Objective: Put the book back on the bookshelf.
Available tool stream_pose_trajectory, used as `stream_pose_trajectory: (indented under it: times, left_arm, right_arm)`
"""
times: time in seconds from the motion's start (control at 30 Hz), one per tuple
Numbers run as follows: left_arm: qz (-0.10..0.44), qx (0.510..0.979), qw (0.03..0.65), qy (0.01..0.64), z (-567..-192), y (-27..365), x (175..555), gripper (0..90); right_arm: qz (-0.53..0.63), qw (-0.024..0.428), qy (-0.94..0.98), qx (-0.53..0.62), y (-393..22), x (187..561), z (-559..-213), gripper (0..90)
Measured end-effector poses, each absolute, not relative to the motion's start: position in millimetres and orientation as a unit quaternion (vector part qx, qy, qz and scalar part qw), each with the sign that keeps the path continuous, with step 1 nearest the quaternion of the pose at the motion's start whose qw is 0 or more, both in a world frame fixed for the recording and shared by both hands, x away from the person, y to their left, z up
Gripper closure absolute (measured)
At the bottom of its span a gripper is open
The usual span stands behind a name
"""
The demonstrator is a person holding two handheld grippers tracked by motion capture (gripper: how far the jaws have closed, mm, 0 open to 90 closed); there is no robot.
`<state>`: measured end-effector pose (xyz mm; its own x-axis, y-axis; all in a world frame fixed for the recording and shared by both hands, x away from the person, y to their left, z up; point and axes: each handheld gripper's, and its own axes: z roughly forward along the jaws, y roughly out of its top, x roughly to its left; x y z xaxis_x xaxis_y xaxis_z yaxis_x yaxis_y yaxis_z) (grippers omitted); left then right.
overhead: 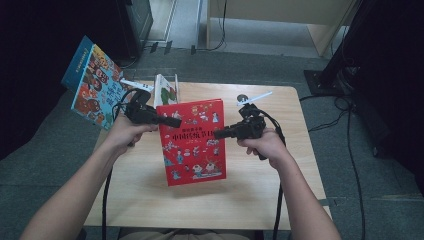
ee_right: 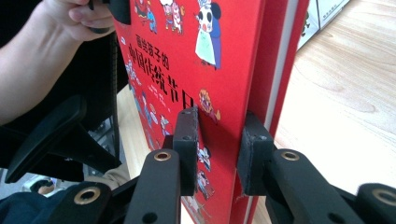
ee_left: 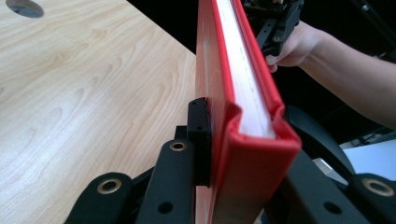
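A person holds a red book [overhead: 192, 141] up above the wooden desk [overhead: 135, 190], with one gripper at each side of it. The left gripper [overhead: 172, 121] grips the book at its left edge, near the top corner, and the right gripper [overhead: 220, 133] grips it at the right edge, a little lower. In the left gripper view, the jaws are closed on the book: one black pad presses flat on the cover and the other jaw sits behind the opposite cover, so the white page edges [ee_left: 245, 70] run away between them. In the right gripper view, the two pads press on the front cover and on the back cover, and the book stands between them; the jaws are only as wide as the book is thick. The front cover shows yellow Chinese letters and small cartoon figures. The book hangs tilted in the air, with its lower edge not touching the desk. At the far left corner of the desk, a blue picture book [overhead: 95, 82] leans out over the edge, and a white book [overhead: 166, 91] stands just behind the red one. The left hand [overhead: 125, 134] and the right hand [overhead: 267, 145] hold the handles of the grippers.
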<state>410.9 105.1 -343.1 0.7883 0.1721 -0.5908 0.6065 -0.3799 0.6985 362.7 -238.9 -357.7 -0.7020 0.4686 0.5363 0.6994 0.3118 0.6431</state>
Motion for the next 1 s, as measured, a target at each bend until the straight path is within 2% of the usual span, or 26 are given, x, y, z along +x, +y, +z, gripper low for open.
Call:
stream_pose_trajectory:
  times: [0.13, 0.23, 0.43, 0.53, 1.0]
  left_arm:
    - [-0.212, 0.799, 0.503, 0.251, -343, 106, 411, 80.3]
    - [-0.201, 0.795, 0.506, 0.267, -342, 113, 413, 80.7]
    - [-0.187, 0.794, 0.506, 0.282, -338, 119, 413, 80.8]
    - [-0.171, 0.797, 0.503, 0.286, -336, 119, 412, 80.7]
    - [-0.135, 0.788, 0.503, 0.328, -332, 133, 411, 80.7]
  right_arm:
    - [-0.465, 0.129, -0.797, -0.365, -240, 363, -357, 63.9]
    - [-0.459, 0.109, -0.797, -0.376, -246, 363, -357, 57.5]
    - [-0.457, 0.093, -0.783, -0.412, -262, 363, -362, 57.1]
    - [-0.450, 0.082, -0.787, -0.414, -263, 362, -365, 52.1]
    - [-0.419, 0.006, -0.801, -0.428, -271, 355, -394, 42.4]
